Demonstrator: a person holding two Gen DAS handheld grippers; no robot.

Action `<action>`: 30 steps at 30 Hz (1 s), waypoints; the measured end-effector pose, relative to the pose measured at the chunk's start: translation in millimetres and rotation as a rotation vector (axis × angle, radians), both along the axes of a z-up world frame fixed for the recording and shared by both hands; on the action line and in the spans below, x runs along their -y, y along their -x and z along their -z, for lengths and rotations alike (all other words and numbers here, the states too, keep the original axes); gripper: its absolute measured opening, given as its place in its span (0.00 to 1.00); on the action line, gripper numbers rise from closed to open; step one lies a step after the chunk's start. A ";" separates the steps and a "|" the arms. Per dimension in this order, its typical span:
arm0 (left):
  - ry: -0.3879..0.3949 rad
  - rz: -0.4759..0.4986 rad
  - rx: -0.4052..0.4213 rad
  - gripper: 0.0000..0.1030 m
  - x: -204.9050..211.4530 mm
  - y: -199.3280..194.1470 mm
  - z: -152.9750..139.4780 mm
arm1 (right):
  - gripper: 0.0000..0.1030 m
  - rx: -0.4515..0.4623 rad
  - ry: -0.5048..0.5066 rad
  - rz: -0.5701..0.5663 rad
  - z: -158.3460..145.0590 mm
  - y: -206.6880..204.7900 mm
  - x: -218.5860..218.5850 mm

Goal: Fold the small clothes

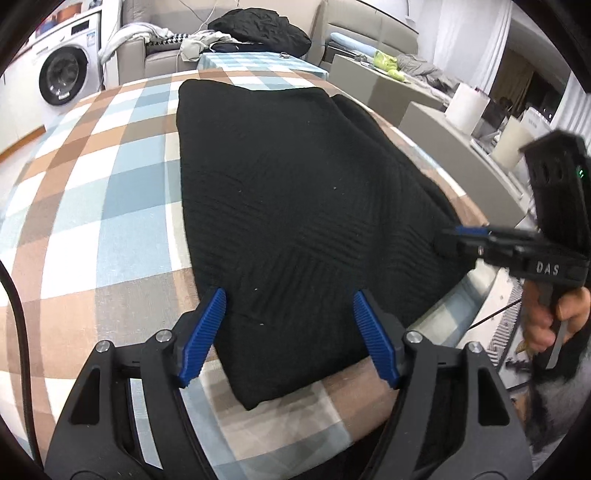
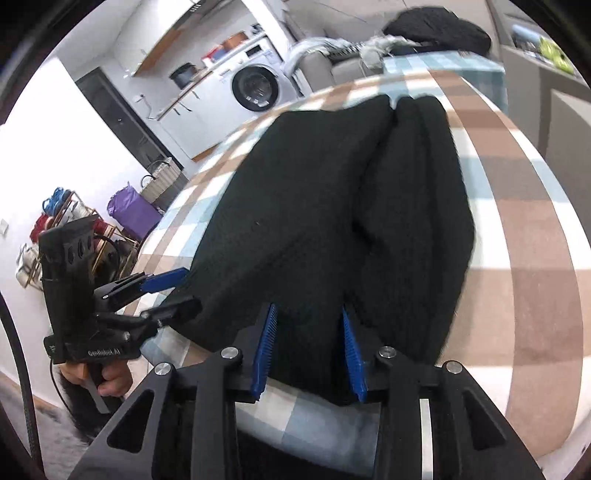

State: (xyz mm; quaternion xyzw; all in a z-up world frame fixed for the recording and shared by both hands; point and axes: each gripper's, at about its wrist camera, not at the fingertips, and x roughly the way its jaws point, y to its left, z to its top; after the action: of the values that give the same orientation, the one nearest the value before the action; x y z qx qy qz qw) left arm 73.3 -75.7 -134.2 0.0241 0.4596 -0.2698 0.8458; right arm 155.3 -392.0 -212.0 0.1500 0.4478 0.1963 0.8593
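A black knitted garment (image 1: 288,177) lies folded lengthwise on the checked tablecloth (image 1: 110,192). My left gripper (image 1: 290,291) is open wide above the garment's near end, and its blue pads (image 1: 207,332) press on nothing. In the right wrist view the garment (image 2: 295,221) has a narrower folded strip (image 2: 417,184) along its right side. My right gripper (image 2: 308,308) hovers at the near edge with its pads a little apart and the cloth lying flat below them. From the left wrist view the right gripper (image 1: 452,234) sits at the garment's right edge. The left gripper (image 2: 192,290) is at the opposite corner.
The rounded table edge (image 1: 472,291) runs close to the garment's right side. Behind the table are a sofa with a black pile of clothes (image 1: 258,26), a washing machine (image 1: 64,74) and two white rolls (image 1: 467,107). A hand (image 1: 554,317) holds the right gripper's handle.
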 end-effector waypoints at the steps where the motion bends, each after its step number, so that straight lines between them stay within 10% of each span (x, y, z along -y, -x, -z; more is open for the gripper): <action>1: -0.008 -0.002 0.000 0.67 -0.1 -0.1 0.1 | 0.15 0.015 0.017 -0.003 -1.2 -0.5 -2.9; 9: -0.044 -0.054 -0.013 0.69 -13.3 -3.4 5.6 | 0.04 -0.007 0.086 0.068 4.7 10.4 14.3; 15: -0.009 -0.045 0.026 0.69 -18.0 5.6 -8.3 | 0.20 0.048 0.066 0.102 -9.7 24.6 20.1; 25: 0.042 0.077 0.087 0.69 22.9 17.7 -25.5 | 0.07 0.073 0.063 0.105 10.2 40.8 18.2; 30: 0.031 0.147 0.097 0.69 55.6 11.2 -24.5 | 0.16 0.078 0.058 0.137 -1.9 42.2 29.2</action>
State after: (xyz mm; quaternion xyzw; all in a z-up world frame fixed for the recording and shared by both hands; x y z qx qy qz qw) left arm 62.1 -131.2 -109.7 0.0575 0.4109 -0.3367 0.8453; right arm 113.1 -421.2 -210.1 0.1478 0.4084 0.1297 0.8914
